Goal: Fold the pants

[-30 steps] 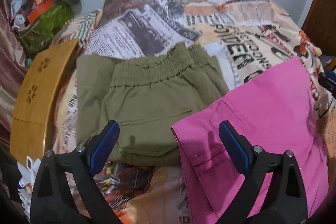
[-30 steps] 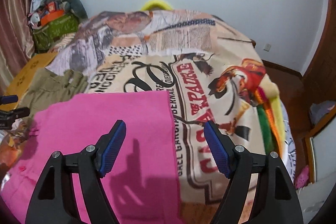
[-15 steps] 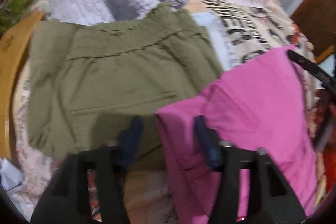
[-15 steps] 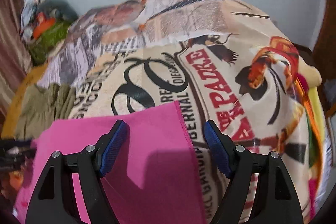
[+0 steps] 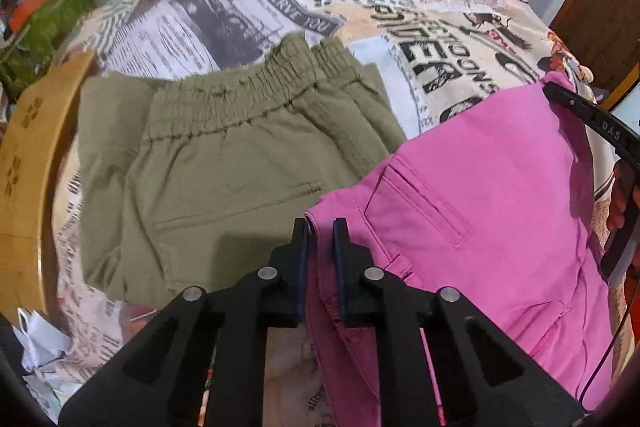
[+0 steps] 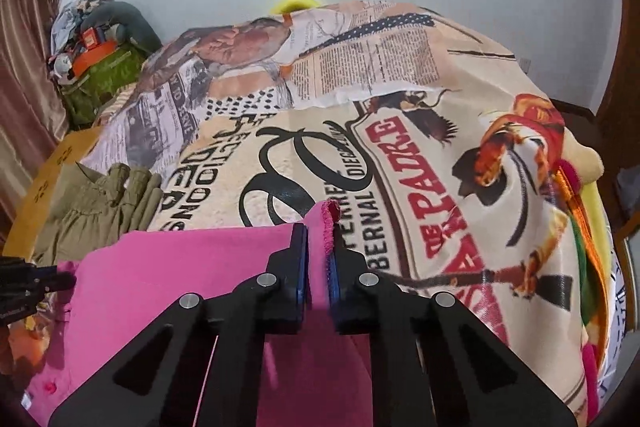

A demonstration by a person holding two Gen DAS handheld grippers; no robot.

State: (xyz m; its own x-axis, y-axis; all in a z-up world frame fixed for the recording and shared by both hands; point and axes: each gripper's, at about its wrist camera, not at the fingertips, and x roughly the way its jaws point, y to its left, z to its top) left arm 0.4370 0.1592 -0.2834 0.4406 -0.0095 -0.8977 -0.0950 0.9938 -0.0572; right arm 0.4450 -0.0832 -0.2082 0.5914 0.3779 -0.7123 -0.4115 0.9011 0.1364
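Observation:
Pink pants (image 5: 500, 195) lie flat on the printed bedspread (image 5: 436, 39), waistband end toward the left wrist view. My left gripper (image 5: 320, 227) is shut on the pink pants' waistband corner, the cloth pinched between its blue pads. In the right wrist view the pink pants (image 6: 180, 275) stretch leftward, and my right gripper (image 6: 319, 231) is shut on their hem corner, whose stitched edge pokes up between the fingers. The other gripper's black body (image 5: 600, 127) shows at the pants' far right edge.
Folded olive-green pants (image 5: 224, 167) with an elastic waistband lie just left of the pink ones, partly under them. A wooden board (image 5: 28, 163) borders the bed's left side. Piled bags and clothes (image 6: 96, 55) sit at the back left. A dark wooden door frame (image 5: 600, 7) stands at right.
Both grippers went from wide open to shut, each pinching a corner of the pink pants. The right gripper dropped lower toward the hem; the left one tipped down onto the waistband.

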